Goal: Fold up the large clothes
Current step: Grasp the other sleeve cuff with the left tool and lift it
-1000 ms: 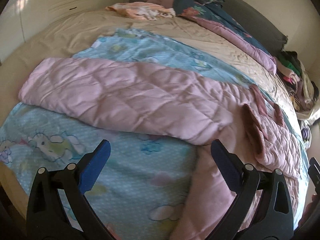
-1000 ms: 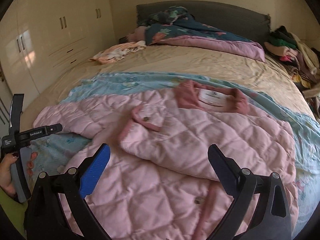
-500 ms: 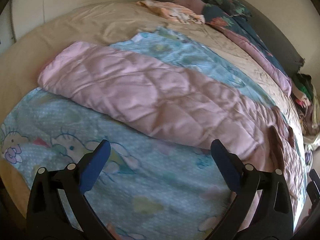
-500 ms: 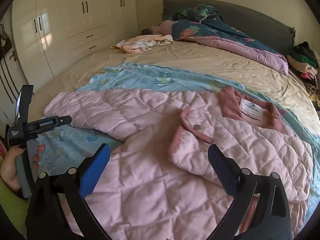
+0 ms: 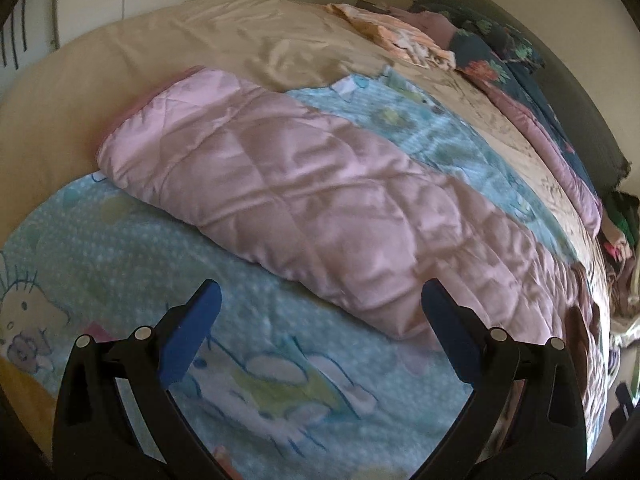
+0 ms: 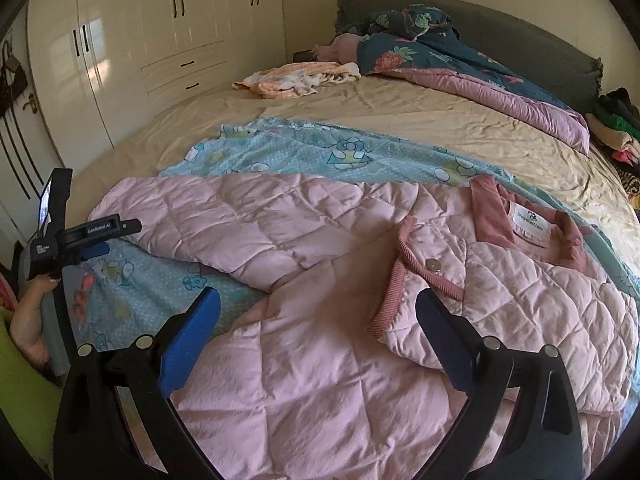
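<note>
The pink quilted jacket (image 6: 320, 288) lies spread flat on the bed (image 6: 400, 120), on top of a light blue cartoon-print sheet (image 6: 312, 152) which itself covers the tan bedspread. One sleeve (image 5: 300, 200) extends straight out toward the left edge of the bed, its cuff end lying on the blue sheet. The collar (image 6: 524, 220), in darker pink with a white label inside, points toward the headboard. One front panel is folded back on itself, exposing a ribbed pink edge and a metal snap (image 6: 432, 265).

Left gripper (image 5: 318, 320): fingers spread wide, nothing held, poised above the blue sheet just short of the sleeve's lower edge. In the right wrist view the same tool appears at the left margin, held in a hand (image 6: 32, 320).

Right gripper (image 6: 318, 324): fingers spread wide, nothing held, poised above the jacket body, with the folded panel's ribbed edge close to its right finger.

No containers are in view; the bed serves as the only holding surface. On it, apart from the jacket: a crumpled peach and white garment (image 6: 296, 78) near the far side, a dark floral duvet with pink lining (image 6: 460, 68) bunched against the grey headboard (image 6: 520, 36), and a heap of mixed clothes (image 6: 616, 128) at the right edge. Cream wardrobe doors (image 6: 160, 40) stand along the left wall.
</note>
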Motion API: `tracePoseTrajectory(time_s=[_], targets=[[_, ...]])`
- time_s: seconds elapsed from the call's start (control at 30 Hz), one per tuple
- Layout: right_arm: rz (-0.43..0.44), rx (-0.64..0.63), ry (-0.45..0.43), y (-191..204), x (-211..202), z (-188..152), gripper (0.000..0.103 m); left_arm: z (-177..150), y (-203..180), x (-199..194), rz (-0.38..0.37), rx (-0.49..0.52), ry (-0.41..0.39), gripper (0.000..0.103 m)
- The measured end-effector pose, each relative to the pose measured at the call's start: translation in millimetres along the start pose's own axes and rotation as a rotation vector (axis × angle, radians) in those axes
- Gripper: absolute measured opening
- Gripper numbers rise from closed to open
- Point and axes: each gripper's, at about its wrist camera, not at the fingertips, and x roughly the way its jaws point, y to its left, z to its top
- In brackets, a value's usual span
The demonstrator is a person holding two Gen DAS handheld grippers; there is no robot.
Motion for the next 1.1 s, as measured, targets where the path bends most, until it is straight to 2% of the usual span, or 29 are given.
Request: tracePoseTrajectory(time_s=[0.33,0.37,0.43,0.47,0.5,0.6,0.77,1.1], targets=[[-0.017,0.027,0.008,-14.0,1.9,-4.9,0.097,33.2,29.9,26.1,0.048,-0.118,-0.027,0.094],[-0.02,0.03,0.007,-15.5,0.8,-5.0,0.097,36.1,31.0,26.7,0.058,-0.124,-0.031,0.09],[-0.024,0.034,0.005,-19.4,-1.7,-5.5,0.097,41.5,33.5,23.0,0.092,-0.141,-0.064,0.066],[-0.026,0.035,0.004,-21.3,-3.6,-6.0,0.097,43.7,33.6,20.3,0.106,-0.14,-0.079,0.043],[-0.028,0.035,0.002,-23.1,-6.2,-6.7,0.097,46.2,32.6,15.2,0.108,-0.131,-0.098,0.033],[-0.03,0.035,-0.007,-26.7,-13.2,-9.1,0.097,48.8,20.4,-11.5,0.073,-0.083,-0.161,0.018],[-0.027,0.066,-0.031,-33.7,-25.9,-12.1,0.097,46.8,-15.7,-62.0,0.02,0.019,-0.255,0.014],[-0.032,0.095,-0.088,-42.2,-61.5,-15.9,0.097,34.0,-87.5,-129.5,-0.099,0.171,-0.354,0.009]])
